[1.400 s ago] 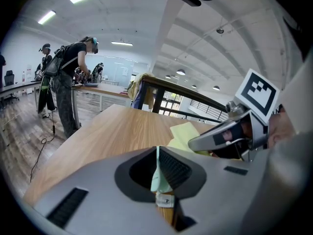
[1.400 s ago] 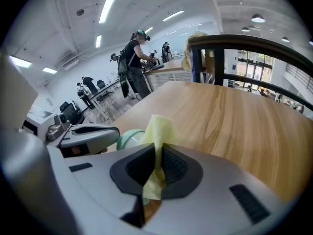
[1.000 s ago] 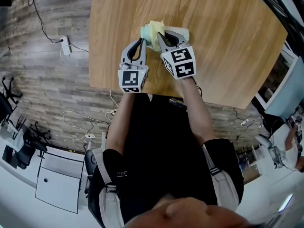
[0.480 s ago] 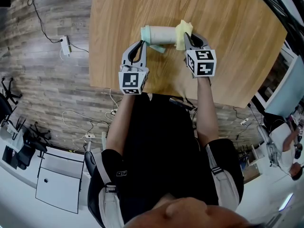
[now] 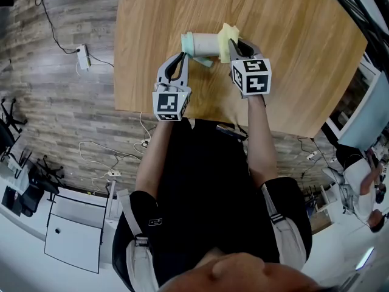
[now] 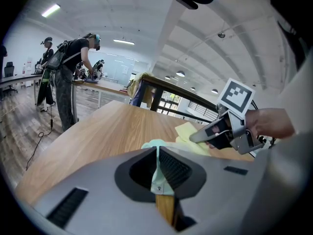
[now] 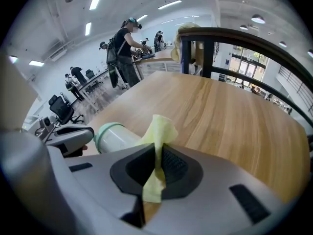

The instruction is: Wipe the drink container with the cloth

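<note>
A pale drink container (image 5: 205,42) with a mint lid (image 5: 187,42) lies on its side on the wooden table (image 5: 292,53). My left gripper (image 5: 182,55) is shut on the container's mint strap (image 6: 159,173) near the lid end. My right gripper (image 5: 234,46) is shut on a yellow cloth (image 5: 227,36), which rests against the container's right end. In the right gripper view the cloth (image 7: 159,133) stands up between the jaws, with the container (image 7: 117,137) just to the left of it and the left gripper (image 7: 68,136) beyond. The left gripper view shows the cloth (image 6: 193,138) beside the right gripper (image 6: 222,131).
The table's near edge runs just below both grippers. A power strip (image 5: 85,56) and cables lie on the plank floor to the left. Office chairs (image 5: 12,120) stand further left. A person (image 6: 66,77) works at a distant table, and a dark railing (image 7: 230,38) stands behind the table.
The right gripper carried the cloth from the lid end along the container to its right end, then came back slightly left. The left gripper held still.
</note>
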`<act>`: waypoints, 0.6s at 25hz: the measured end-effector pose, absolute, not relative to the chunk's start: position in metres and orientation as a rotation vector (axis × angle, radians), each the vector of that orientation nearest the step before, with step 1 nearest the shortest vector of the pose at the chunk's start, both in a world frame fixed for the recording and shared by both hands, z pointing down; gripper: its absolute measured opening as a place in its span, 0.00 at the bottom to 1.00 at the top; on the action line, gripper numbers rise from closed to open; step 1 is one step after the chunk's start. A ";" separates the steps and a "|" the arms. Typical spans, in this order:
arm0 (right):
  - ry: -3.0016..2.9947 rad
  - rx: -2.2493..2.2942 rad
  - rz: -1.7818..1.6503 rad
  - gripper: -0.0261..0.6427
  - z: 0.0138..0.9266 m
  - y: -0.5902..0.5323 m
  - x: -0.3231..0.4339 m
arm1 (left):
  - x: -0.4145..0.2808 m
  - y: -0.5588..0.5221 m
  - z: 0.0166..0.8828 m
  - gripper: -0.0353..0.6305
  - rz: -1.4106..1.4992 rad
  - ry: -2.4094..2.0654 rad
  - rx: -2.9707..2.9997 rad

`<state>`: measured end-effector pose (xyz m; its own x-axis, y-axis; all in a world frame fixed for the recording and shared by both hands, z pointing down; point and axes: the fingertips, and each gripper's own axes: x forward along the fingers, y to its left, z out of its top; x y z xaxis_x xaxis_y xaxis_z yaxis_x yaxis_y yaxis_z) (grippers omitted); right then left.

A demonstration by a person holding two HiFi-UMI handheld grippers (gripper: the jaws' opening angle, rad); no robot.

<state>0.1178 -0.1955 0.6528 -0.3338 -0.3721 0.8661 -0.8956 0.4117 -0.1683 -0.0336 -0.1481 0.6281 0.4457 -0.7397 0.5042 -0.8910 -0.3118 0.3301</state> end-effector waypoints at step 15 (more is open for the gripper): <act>-1.969 0.858 0.789 0.10 0.645 -0.198 0.029 | -0.032 -0.149 0.624 0.09 0.335 -1.368 2.149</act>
